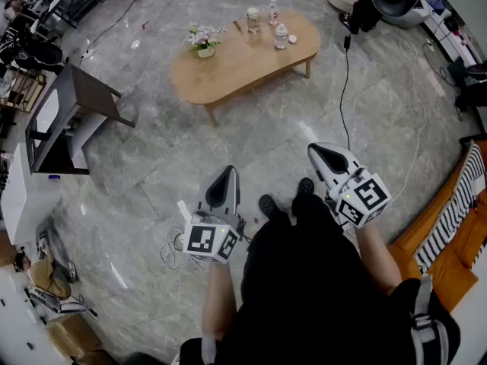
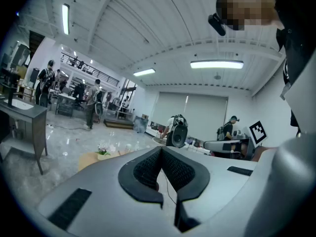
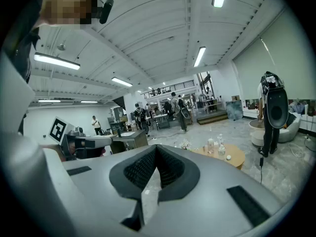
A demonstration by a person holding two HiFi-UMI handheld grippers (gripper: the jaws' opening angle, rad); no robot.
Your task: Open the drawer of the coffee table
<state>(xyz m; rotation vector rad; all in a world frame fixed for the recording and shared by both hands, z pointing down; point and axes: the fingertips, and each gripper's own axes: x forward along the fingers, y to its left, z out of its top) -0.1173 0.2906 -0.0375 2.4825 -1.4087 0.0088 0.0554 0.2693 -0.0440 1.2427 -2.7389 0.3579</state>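
Dark clothing and two bare forearms of the person fill the bottom of the head view. Each hand holds a gripper low in front of the body, above grey marbled floor. The left gripper (image 1: 227, 175) and right gripper (image 1: 318, 152) both point roughly toward the coffee table (image 1: 228, 71), which stands well apart from them across open floor, nearer the top of that view.

Only the head view shows the layout from above. The oval wooden top carries a flower pot (image 1: 205, 40) at its left end and bottles (image 1: 272, 11) toward its right. A dark desk (image 1: 68, 112) stands off to the left, and an orange sofa (image 1: 456, 226) sits at the right edge. The drawer cannot be made out in any view.

Only the gripper views show the ceiling strip lights and the people standing in the background.

- **Left gripper view:** the left gripper (image 2: 162, 152) has its jaws closed, pads meeting, with nothing between them. The coffee table (image 2: 89, 159) appears as a tan sliver left of the jaws, mostly hidden behind the gripper body.
- **Right gripper view:** the right gripper (image 3: 156, 149) is likewise closed and empty. The coffee table (image 3: 234, 154) lies to the right of the jaws and well beyond them. A black loudspeaker on a stand (image 3: 275, 107) is further right.
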